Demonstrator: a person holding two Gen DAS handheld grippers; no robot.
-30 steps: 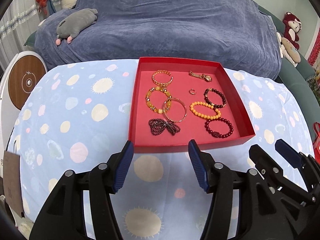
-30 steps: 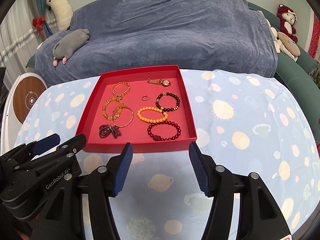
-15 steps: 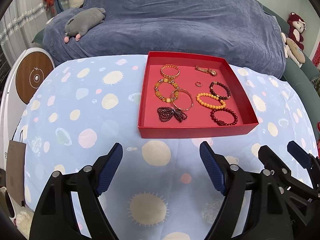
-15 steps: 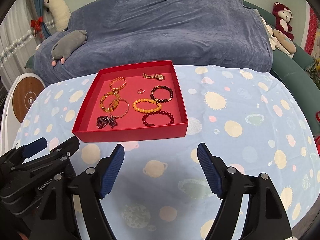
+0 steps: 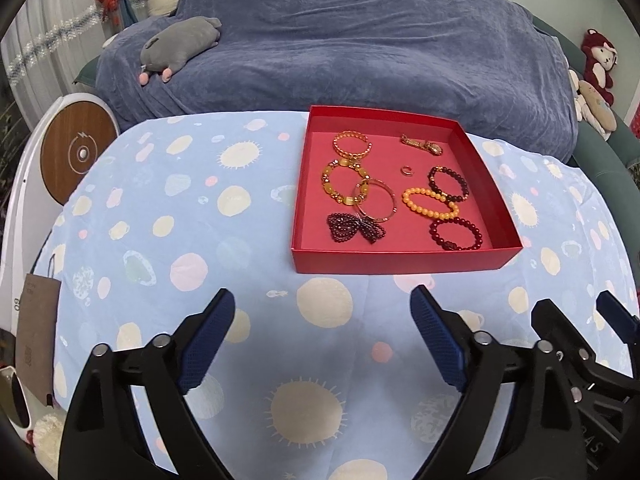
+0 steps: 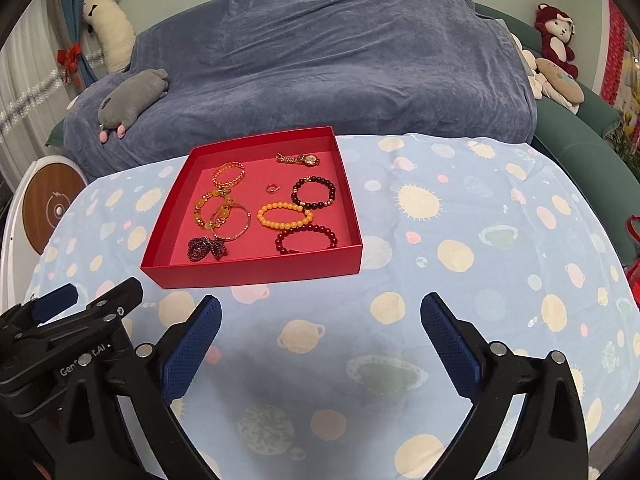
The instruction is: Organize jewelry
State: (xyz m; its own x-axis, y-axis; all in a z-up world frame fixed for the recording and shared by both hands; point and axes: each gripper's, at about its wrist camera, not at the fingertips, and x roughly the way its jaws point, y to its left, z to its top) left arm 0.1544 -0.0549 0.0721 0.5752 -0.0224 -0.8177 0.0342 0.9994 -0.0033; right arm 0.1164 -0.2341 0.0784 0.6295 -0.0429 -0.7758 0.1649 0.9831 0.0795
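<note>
A red open box (image 5: 400,258) (image 6: 256,272) rests on the spotted blue cloth. In it lie a gold chain bracelet (image 5: 352,145), a small gold watch (image 5: 422,145), a ring (image 5: 406,169), an orange bead bracelet (image 5: 432,213), a dark red bead bracelet (image 5: 452,246) and a purple bead bow (image 5: 354,229), among several pieces. My left gripper (image 5: 322,300) (image 6: 100,288) hovers short of the box's front wall, its jaws opening on nothing. Beside it my right gripper (image 6: 320,302) (image 5: 576,308) is likewise opening and empty, over bare cloth.
Behind the table is a sofa under a blue cover (image 6: 320,60) with a grey plush toy (image 5: 180,42) on it. A round white and wood device (image 5: 76,152) and a brown paper bag (image 5: 36,328) stand at the left. Plush toys (image 6: 556,40) sit at the right.
Both grippers have spread their jaws much wider and drawn back a little from the red box, which now lies farther from the fingertips. The jewelry has not moved.
</note>
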